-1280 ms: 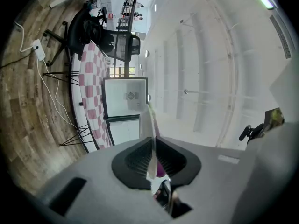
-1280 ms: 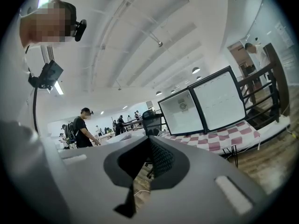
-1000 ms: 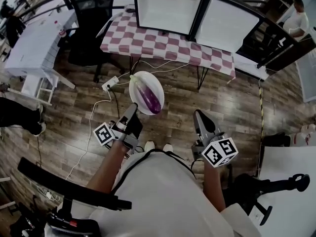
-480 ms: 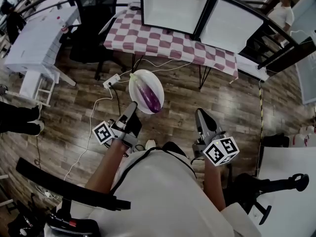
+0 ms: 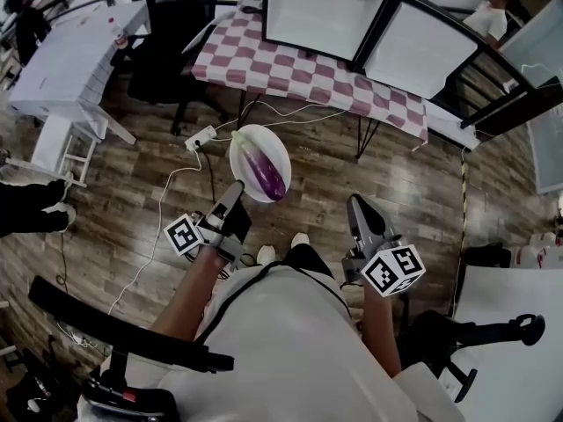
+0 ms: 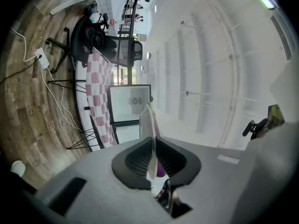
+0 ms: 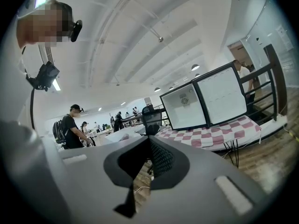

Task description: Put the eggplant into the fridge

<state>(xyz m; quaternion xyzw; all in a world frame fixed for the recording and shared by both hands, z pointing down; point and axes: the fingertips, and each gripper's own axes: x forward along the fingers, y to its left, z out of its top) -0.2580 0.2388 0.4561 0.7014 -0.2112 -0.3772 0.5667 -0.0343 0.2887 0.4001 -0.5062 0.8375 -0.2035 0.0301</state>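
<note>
A purple eggplant [image 5: 267, 174] lies on a white plate [image 5: 249, 146] that hangs above the wooden floor. My left gripper [image 5: 236, 188] is shut on the plate's near rim. In the left gripper view the plate's edge [image 6: 150, 124] stands upright between the pads, with a bit of purple eggplant [image 6: 161, 168] behind it. My right gripper [image 5: 354, 203] is level beside it, to the right, shut and holding nothing; in its own view the right gripper [image 7: 149, 142] has its jaw tips together. Ahead, two white black-framed boxes [image 5: 322, 10] stand open on a checkered table [image 5: 299, 64].
A black office chair [image 5: 167, 42] stands left of the checkered table, and a white table [image 5: 62, 60] is further left. A power strip and white cables [image 5: 201, 136] lie on the floor below the plate. People stand at the far right and in the background.
Both grippers and the plate with the eggplant have drifted a little toward the checkered table. The left grip on the plate is unchanged, and the right gripper stays shut.
</note>
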